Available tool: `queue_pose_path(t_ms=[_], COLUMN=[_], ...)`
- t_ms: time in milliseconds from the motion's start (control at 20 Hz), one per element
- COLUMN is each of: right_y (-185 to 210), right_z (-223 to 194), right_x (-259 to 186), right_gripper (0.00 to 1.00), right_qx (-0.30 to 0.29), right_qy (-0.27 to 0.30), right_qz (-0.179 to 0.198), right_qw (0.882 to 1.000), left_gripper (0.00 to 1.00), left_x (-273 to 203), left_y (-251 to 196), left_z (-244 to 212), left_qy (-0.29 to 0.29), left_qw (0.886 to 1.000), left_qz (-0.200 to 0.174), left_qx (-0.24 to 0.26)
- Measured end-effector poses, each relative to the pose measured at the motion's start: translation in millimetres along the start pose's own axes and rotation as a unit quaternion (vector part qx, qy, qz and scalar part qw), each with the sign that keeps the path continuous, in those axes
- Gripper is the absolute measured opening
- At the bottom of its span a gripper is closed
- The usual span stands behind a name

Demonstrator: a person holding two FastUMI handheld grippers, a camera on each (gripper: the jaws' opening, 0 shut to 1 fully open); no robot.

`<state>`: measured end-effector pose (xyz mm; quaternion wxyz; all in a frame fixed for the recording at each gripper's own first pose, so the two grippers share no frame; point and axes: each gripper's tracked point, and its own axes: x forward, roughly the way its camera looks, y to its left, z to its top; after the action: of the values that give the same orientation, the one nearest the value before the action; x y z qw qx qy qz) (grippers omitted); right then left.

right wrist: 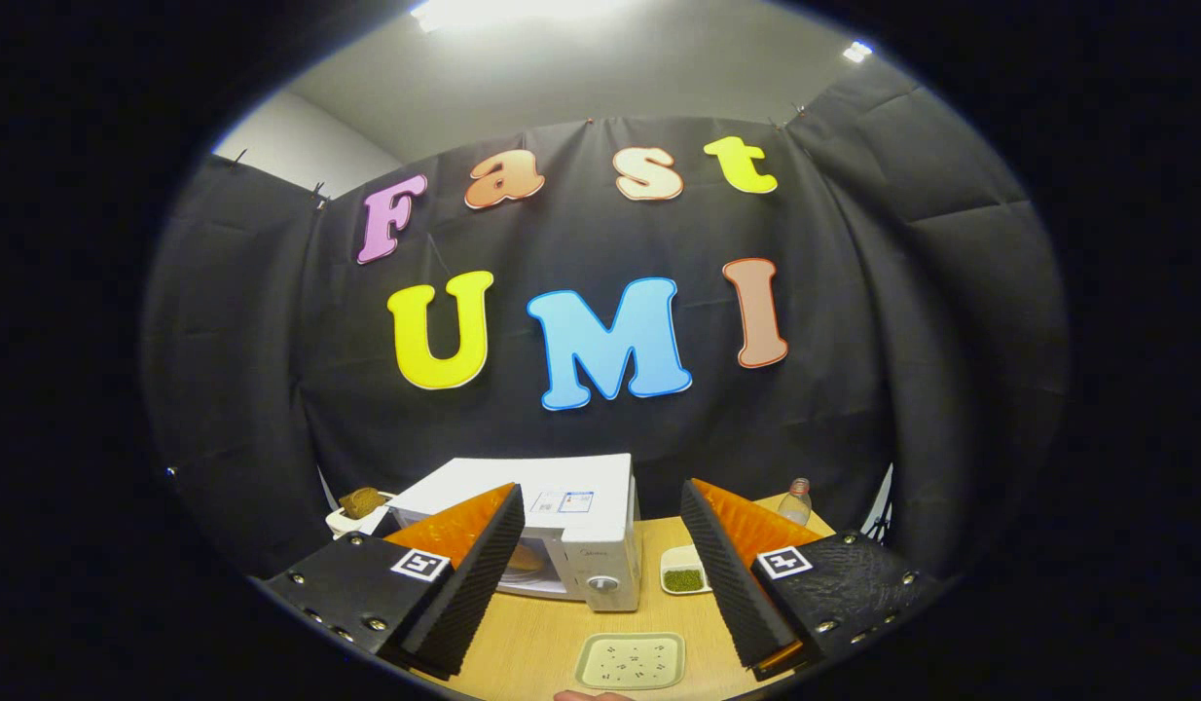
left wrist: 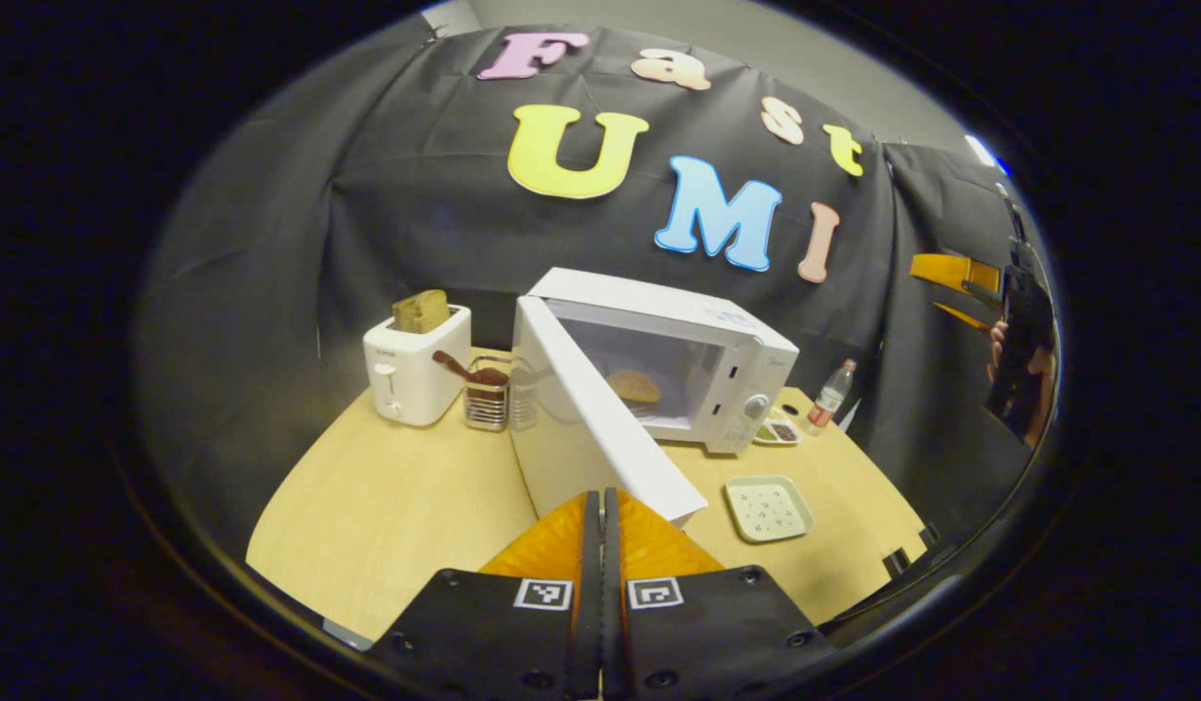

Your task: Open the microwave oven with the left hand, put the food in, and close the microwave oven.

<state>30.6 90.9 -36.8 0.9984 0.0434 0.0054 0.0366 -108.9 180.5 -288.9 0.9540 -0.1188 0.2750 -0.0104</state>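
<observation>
Left gripper (left wrist: 601, 506), fingers pressed together on nothing, sits at 6 o'clock off the rigid, free-swinging microwave door (left wrist: 600, 419), best nudged at its outer edge; food (left wrist: 635, 387) inside; right gripper (right wrist: 598, 545) spread apart.

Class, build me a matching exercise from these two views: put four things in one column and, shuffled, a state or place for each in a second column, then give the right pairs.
Things
1. white microwave door
2. round flat piece of food
3. white toaster
4. small square dotted plate

States or places
A. holds a brown slice in its slot
B. lies bare on the wooden table
C. swung open
D. sits inside the microwave

Pairs: 1-C, 2-D, 3-A, 4-B
</observation>
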Motion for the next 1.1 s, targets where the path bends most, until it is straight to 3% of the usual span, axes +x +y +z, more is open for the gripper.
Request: queue_pose_path(t_ms=[200, 500, 800, 1100], right_y=[-27.6, -51.7, -76.2, -96.4], right_z=[14.5, 14.2, 12.4, 12.2], right_x=[0.2, 6.3, 10.1, 9.2], right_gripper=[0.99, 0.99, 0.99, 0.99], right_qx=[-0.005, -0.025, -0.036, -0.03], right_qy=[-0.024, -0.017, -0.018, -0.023], right_qz=[-0.032, -0.034, -0.062, -0.084], right_qw=[0.999, 0.999, 0.997, 0.996], left_gripper=[0.07, 0.07, 0.07, 0.07], left_x=[24.2, 64.3, 97.2, 127.1], left_y=[-26.8, -75.2, -113.6, -146.8], left_z=[6.9, 14.5, 25.7, 37.0], left_qy=[0.003, 0.013, 0.024, 0.021], left_qw=[1.0, 0.998, 0.992, 0.99], left_qz=[-0.012, -0.05, -0.089, -0.114], left_qx=[0.015, 0.042, 0.082, 0.078])
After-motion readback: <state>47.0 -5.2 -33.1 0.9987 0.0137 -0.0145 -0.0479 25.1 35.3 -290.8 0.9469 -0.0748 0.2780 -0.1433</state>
